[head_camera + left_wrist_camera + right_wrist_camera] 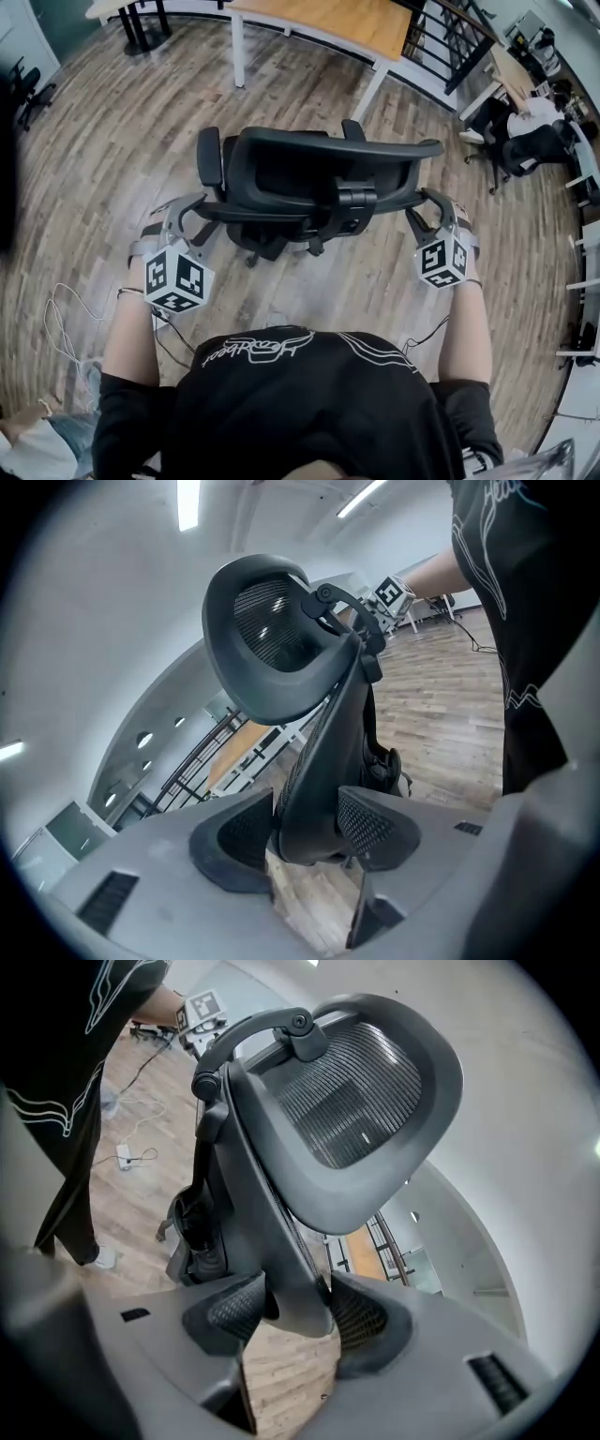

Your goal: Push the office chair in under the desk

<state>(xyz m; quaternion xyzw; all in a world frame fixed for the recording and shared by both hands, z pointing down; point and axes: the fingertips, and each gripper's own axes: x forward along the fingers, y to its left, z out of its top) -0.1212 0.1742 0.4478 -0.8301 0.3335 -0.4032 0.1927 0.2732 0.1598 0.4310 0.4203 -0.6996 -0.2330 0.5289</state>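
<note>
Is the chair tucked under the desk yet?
Not yet. Done so far: the left tongs and right tongs grip the office chair by its back, one each side. Still left: it stands out on the wood floor, apart from the desk, so the whole push remains.

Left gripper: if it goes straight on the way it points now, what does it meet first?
The office chair's backrest: its side edge already sits between the jaws of the left gripper, which seem to grip it, so there is no free travel ahead.

Lettering (pixel 255 349) on the black shirt (pixel 309 422) is illegible.
</note>
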